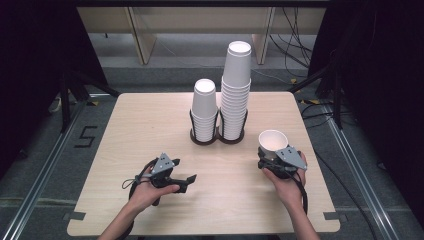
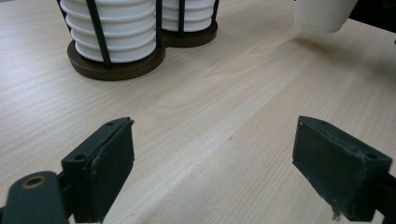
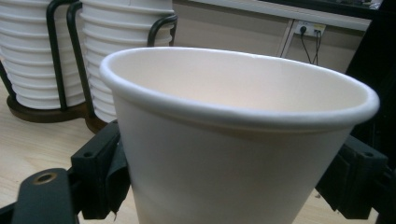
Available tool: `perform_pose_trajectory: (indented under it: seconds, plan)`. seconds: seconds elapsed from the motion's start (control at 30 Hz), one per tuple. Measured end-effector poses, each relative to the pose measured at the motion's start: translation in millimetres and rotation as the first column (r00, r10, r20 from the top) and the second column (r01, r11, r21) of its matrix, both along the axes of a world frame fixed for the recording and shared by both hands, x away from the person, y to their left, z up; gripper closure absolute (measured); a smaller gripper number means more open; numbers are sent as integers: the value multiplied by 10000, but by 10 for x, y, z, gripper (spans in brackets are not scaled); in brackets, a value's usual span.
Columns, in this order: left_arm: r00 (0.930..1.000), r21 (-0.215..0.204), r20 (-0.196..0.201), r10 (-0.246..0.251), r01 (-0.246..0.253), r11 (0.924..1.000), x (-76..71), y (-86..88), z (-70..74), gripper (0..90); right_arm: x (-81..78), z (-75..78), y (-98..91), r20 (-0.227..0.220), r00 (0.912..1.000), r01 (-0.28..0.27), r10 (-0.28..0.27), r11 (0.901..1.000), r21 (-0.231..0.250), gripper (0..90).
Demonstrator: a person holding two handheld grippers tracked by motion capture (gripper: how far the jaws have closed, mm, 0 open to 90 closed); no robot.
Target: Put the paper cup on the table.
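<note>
Light wooden table point(image 1: 150, 125) on grey floor, dark surroundings. Right gripper point(image 1: 278, 156) clamps an upright paper cup point(image 1: 273, 140), right of the black cup holder point(image 1: 218, 134) with two inverted stacks. Left gripper point(image 1: 186, 181), jaws apart, holds nothing.

Light wooden surface point(image 1: 150, 125) stands on grey floor point(image 1: 45, 165). Black cables point(image 1: 295, 45) trail across floor behind. Wooden panels point(image 1: 140, 35) upright beyond the far edge.
</note>
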State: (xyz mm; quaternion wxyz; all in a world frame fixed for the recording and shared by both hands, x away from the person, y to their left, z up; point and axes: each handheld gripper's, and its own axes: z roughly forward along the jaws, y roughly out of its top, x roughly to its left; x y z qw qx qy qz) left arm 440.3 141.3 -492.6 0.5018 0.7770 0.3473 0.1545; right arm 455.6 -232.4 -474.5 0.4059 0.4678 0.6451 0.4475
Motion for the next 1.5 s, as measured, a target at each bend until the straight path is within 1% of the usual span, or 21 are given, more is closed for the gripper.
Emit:
perform_pose_trajectory:
  seconds: [0.07, 0.1, 0.13, 0.17, 0.2, 0.23, 0.27, 0.3, 0.37, 0.43, 0.53, 0.57, 0.6, 0.67, 0.77, 1.13, 1.27, 1.33, 1.4, 1.47, 1.5]
  plan:
    - [10000, -4, 5, -1, 1, 10000, 0, 0, -2, 126, 20, -21, -7, -37, 10000, 62, -62, 10000, -26, 162]
    - [10000, -23, 14, -5, 5, 10000, 1, 0, -5, 126, 4, -28, 3, -161, 9993, 338, -336, 9994, 116, 162]
    - [10000, -11, -9, -23, 23, 10000, 2, 2, -4, 127, 29, -35, -18, -165, 9998, 120, -121, 9999, -35, 162]
    - [10000, -12, 0, -6, 6, 10000, 3, 2, -5, 127, 17, -44, -1, -244, 9991, 354, -351, 9993, 125, 161]
    - [10000, 79, -33, 62, -62, 9999, -2, 3, 1, 127, 43, -57, -19, -179, 9998, 116, -118, 9999, -73, 162]
    - [10000, 59, -24, 50, -50, 10000, -1, 3, 0, 126, 31, -67, -3, -299, 9990, 330, -328, 9994, 68, 161]
    - [10000, 67, -25, 52, -51, 10000, -1, 4, 1, 126, 57, -75, -24, -176, 9996, 207, -209, 9997, -137, 161]
    - [10000, 63, -27, 48, -48, 10000, -1, 4, 0, 126, 58, -90, -7, -277, 9993, 268, -266, 9996, 74, 160]
    - [10000, 64, -21, 49, -49, 10000, -1, 5, -1, 127, 79, -105, -20, -279, 9992, 278, -280, 9996, -93, 159]
    - [10000, 1, -13, 57, -57, 10000, 1, 2, -5, 127, 82, -123, 1, -476, 9981, 399, -394, 9992, 100, 159]
    - [10000, 58, -10, 38, -38, 10000, 3, 8, -6, 127, 118, -149, 0, -561, 9983, 167, -168, 9999, -13, 158]
    - [10000, 66, -11, 38, -38, 10000, 3, 7, -7, 127, 103, -156, 29, -658, 9968, 460, -444, 9987, 224, 157]
    - [10000, 66, -4, 36, -36, 10000, 2, 5, -8, 127, 136, -163, 11, -411, 9989, 210, -211, 9998, -42, 157]
    - [10000, 75, -4, 23, -23, 10000, 0, 3, -7, 127, 131, -154, 29, -572, 9978, 330, -329, 9995, 15, 156]
    - [10000, 81, 5, 14, -14, 10000, -1, 2, -7, 127, 154, -162, 37, -431, 9988, 218, -223, 9997, -129, 155]
    - [10000, 63, -11, -68, 68, 10000, 5, -4, -21, 128, 122, -173, 36, -532, 9977, 445, -431, 9987, 253, 146]
    - [10000, 55, -47, -67, 67, 10000, 3, -9, -26, 128, 119, -177, 15, -538, 9980, 353, -340, 9991, 226, 140]
    - [10000, 118, -64, -19, 20, 9999, 1, -9, -26, 128, 104, -182, 27, -702, 9963, 510, -490, 9983, 272, 117]
    - [10000, 146, -69, -16, 17, 9999, 1, -7, -28, 128, 117, -199, 8, -803, 9964, 292, -276, 9994, 194, 97]
    - [10000, 123, -71, -26, 27, 9999, 3, -6, -31, 128, 97, -210, 25, -938, 9943, 545, -513, 9980, 328, 72]
    - [10000, 125, -78, -24, 25, 9999, 4, -6, -32, 128, 107, -215, 9, -789, 9959, 446, -434, 9989, 130, 57]
